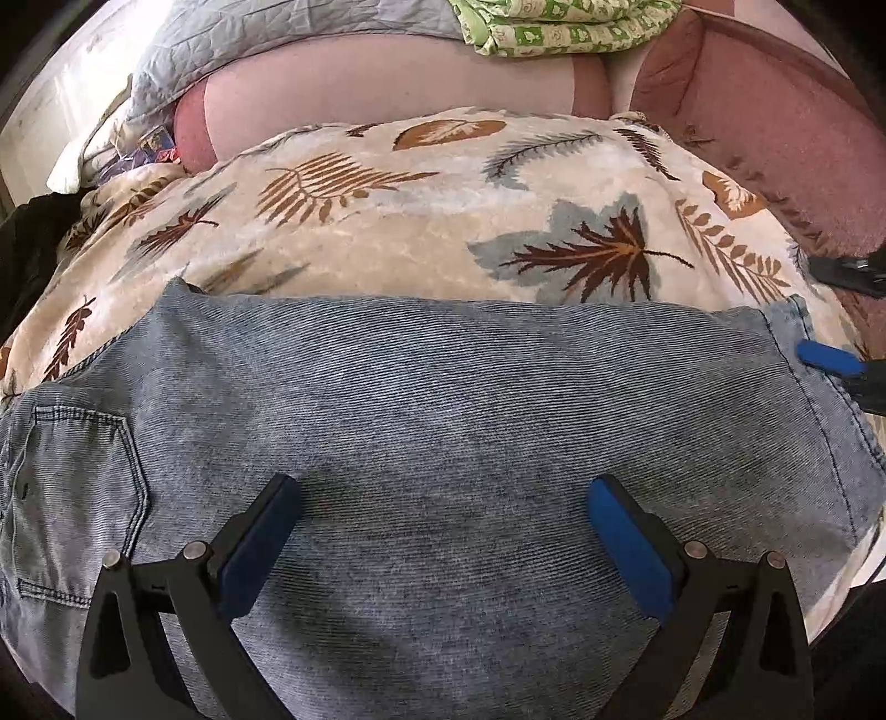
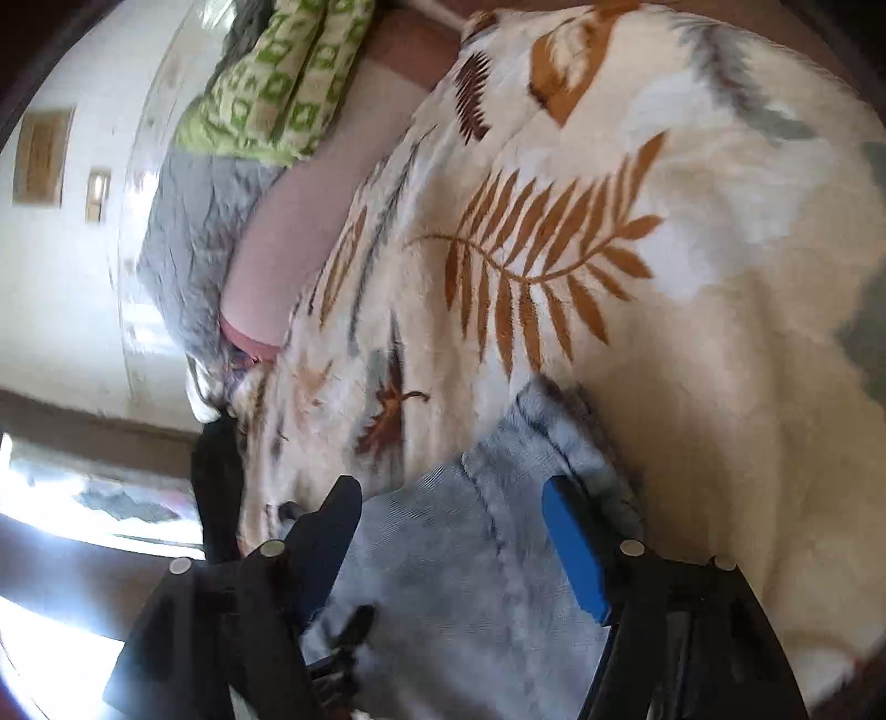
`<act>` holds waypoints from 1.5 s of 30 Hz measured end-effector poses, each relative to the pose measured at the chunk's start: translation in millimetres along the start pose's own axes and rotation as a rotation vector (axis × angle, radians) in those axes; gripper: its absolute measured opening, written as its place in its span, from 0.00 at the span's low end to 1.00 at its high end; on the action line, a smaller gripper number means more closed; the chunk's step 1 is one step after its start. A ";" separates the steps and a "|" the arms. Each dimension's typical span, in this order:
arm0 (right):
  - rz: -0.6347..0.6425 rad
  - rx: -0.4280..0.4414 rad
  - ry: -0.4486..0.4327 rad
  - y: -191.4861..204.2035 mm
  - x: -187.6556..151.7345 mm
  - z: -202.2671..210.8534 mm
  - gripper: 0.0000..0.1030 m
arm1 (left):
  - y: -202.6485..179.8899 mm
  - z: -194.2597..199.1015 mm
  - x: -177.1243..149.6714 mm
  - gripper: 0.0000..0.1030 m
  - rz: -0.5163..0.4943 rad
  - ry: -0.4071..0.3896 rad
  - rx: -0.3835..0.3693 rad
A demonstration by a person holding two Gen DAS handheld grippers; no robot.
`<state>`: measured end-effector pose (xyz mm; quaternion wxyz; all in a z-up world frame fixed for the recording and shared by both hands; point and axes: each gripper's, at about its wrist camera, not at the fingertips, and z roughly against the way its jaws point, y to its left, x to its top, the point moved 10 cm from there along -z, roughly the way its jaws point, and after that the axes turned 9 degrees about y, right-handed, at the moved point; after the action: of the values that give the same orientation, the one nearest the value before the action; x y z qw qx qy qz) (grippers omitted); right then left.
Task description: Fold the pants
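The bed (image 1: 720, 72), covered in pink, carried a cream blanket (image 1: 387, 221) printed with brown and grey leaves. A grey quilt (image 1: 277, 39) and a green patterned cloth (image 1: 554, 27) lay at the far edge of the bed. The pale blue denim pants (image 1: 443, 399) lay flat across the near edge of the blanket, a back pocket (image 1: 77, 487) showing at the left end. The left gripper (image 1: 443, 498) hovered over the middle of the pants, jaws wide, nothing clamped. The right gripper (image 2: 451, 498) stood at the right end of the pants, jaws apart, with the hem between them; the blurred view did not show pad contact.
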<state>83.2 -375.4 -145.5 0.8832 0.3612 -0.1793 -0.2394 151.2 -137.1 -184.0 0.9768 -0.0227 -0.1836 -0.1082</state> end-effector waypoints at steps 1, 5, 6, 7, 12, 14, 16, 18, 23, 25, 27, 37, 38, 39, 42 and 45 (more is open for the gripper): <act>0.022 0.006 -0.028 7.4 -5.3 11.6 0.69 | 0.2 4.5 -0.8 1.00 0.005 0.000 -0.016; 0.078 0.086 -0.055 35.0 -60.3 56.3 0.70 | 3.0 27.0 -3.9 1.00 0.034 -0.061 -0.074; 0.064 0.106 -0.061 29.8 -77.9 66.9 0.72 | 2.5 29.4 -5.2 1.00 0.032 -0.064 -0.090; 0.042 0.128 -0.062 25.5 -96.3 66.2 0.72 | 2.0 30.9 -7.4 1.00 0.028 -0.067 -0.099; -0.168 0.134 -0.030 -32.2 -148.8 26.8 0.74 | -0.8 31.0 -19.1 1.00 0.020 -0.050 -0.131; -0.200 0.137 -0.074 -44.0 -140.6 26.9 0.74 | -1.1 33.5 -22.8 1.00 0.010 -0.054 -0.136; -0.274 0.127 -0.107 -54.9 -132.4 29.2 0.73 | 0.2 35.3 -24.9 1.00 0.012 -0.055 -0.136; -0.275 0.123 -0.120 -56.2 -126.4 31.7 0.73 | 2.1 36.1 -24.3 1.00 0.028 -0.057 -0.148; -0.297 0.128 -0.165 -59.4 -116.6 42.1 0.73 | -1.1 29.4 -21.6 1.00 0.027 -0.048 -0.150; -0.322 0.143 -0.193 -65.8 -113.0 52.7 0.73 | -3.0 30.0 -19.8 1.00 0.022 -0.049 -0.150; -0.329 0.133 -0.207 -71.5 -111.0 56.6 0.73 | -5.4 33.6 -17.2 1.00 0.016 -0.063 -0.150; -0.327 0.152 -0.202 -75.2 -106.3 60.3 0.73 | -16.7 22.7 -21.6 1.00 -0.027 -0.028 -0.113; -0.330 0.156 -0.202 -76.2 -106.1 60.4 0.73 | -17.5 21.5 -22.4 1.00 -0.030 -0.025 -0.109; -0.331 0.159 -0.200 -77.0 -105.7 60.1 0.73 | -18.5 19.6 -23.3 1.00 -0.035 -0.021 -0.107; -0.331 0.161 -0.189 -78.5 -104.7 59.8 0.73 | -18.5 15.3 -25.9 1.00 -0.032 -0.011 -0.102; -0.330 0.159 -0.183 -78.9 -104.8 59.8 0.73 | -19.1 13.3 -28.0 1.00 -0.044 -0.011 -0.096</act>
<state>-55.3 -399.8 -177.4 0.7806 0.4311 -0.2156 -0.3979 116.9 -148.9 -181.6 0.9709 -0.0660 -0.1841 -0.1383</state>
